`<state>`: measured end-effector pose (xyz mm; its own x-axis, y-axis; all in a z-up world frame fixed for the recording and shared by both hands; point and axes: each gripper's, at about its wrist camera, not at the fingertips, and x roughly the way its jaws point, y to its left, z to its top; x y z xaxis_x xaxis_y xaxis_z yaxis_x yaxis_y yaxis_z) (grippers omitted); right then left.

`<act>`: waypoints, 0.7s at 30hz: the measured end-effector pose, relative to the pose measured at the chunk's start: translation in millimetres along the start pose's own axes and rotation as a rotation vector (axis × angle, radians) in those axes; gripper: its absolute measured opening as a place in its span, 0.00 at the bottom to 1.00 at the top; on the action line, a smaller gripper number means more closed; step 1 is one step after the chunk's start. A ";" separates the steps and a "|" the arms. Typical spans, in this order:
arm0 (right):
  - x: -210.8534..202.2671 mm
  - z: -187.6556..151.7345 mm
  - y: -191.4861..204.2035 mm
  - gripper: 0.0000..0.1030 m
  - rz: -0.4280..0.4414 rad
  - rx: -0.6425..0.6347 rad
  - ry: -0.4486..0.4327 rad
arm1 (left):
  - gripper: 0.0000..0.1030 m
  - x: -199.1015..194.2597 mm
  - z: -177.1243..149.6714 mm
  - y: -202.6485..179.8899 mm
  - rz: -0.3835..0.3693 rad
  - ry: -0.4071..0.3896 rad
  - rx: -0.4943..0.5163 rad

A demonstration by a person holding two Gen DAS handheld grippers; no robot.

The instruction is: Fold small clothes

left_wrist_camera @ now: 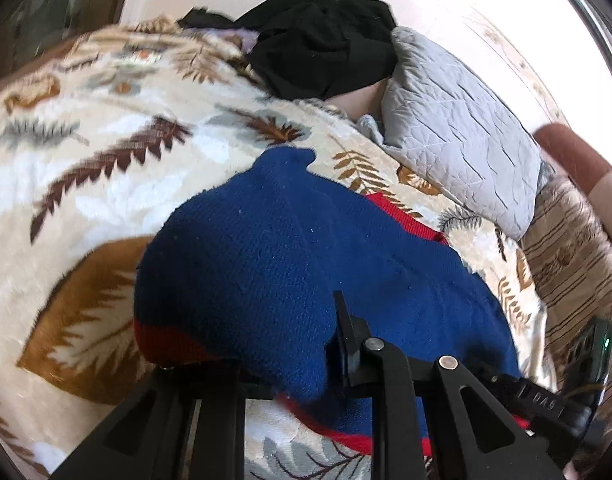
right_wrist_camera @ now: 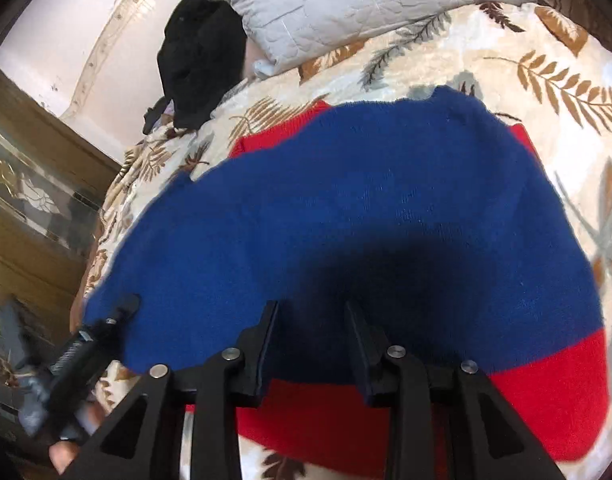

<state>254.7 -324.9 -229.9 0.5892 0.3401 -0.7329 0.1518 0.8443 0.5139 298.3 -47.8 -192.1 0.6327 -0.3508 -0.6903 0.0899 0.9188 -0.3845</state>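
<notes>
The soft blue knitted sweater with red trim [left_wrist_camera: 266,248] lies on the leafy blanket [left_wrist_camera: 106,140]. The left gripper [left_wrist_camera: 325,344] pinches its fold; the right gripper [right_wrist_camera: 311,316] hangs open above. A loose pinch could drop the fold.

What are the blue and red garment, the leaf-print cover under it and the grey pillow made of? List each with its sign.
Blue and red garment: knitted, probably wool or acrylic; fine stitch rows, fuzzy matte surface.
Leaf-print cover: plush fleece-like blanket; soft pile with slight sheen.
Grey pillow: quilted woven fabric, perhaps cotton or polyester; stitched lines, creased smooth face.
</notes>
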 end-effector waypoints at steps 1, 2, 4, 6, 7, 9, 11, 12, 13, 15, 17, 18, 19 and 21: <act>-0.7 1.1 0.2 0.37 0.002 0.009 0.001 | 0.21 -1.7 -0.1 -4.0 0.011 -0.011 0.026; -1.2 1.6 -0.2 0.37 0.003 0.009 0.006 | 0.21 -3.4 -0.8 -5.7 0.019 -0.017 0.043; -0.7 0.2 -1.1 0.37 0.008 0.008 0.006 | 0.21 -5.3 -1.8 -11.5 0.042 -0.032 0.082; 1.7 1.2 -1.2 0.37 0.011 0.004 0.007 | 0.21 -7.1 -2.9 -16.8 0.060 -0.045 0.113; 2.2 0.6 -2.3 0.37 0.012 0.000 0.008 | 0.20 -8.4 -3.6 -19.8 0.069 -0.053 0.131; 2.2 1.7 -3.7 0.37 0.020 -0.002 0.011 | 0.20 -10.2 -4.7 -24.2 0.081 -0.064 0.153; 2.2 1.9 -4.8 0.37 0.031 0.001 0.015 | 0.20 -11.2 -5.5 -29.3 0.092 -0.076 0.178; 1.1 2.1 -5.4 0.37 0.038 0.005 0.019 | 0.20 -11.6 -6.1 -31.0 0.095 -0.081 0.187; 0.2 3.5 -6.4 0.37 0.045 0.009 0.022 | 0.20 -12.0 -6.3 -32.9 0.099 -0.085 0.195; -0.7 4.1 -9.7 0.37 0.063 0.023 0.029 | 0.20 -13.0 -7.1 -37.1 0.106 -0.093 0.210; -1.3 5.2 -14.5 0.37 0.089 0.046 0.039 | 0.20 -14.8 -7.7 -41.3 0.109 -0.101 0.223; -1.9 5.7 -16.9 0.37 0.102 0.057 0.044 | 0.20 -15.5 -7.9 -43.2 0.111 -0.104 0.228; -2.5 6.2 -18.9 0.37 0.114 0.068 0.048 | 0.20 -16.0 -8.2 -45.0 0.112 -0.107 0.234; -6.0 6.6 -23.1 0.37 0.134 0.089 0.053 | 0.19 -16.9 -8.2 -48.5 0.113 -0.114 0.245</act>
<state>252.9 -349.2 -234.4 0.5663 0.4710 -0.6764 0.1459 0.7504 0.6447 276.9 -87.9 -166.8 0.7301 -0.2339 -0.6420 0.1883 0.9721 -0.1400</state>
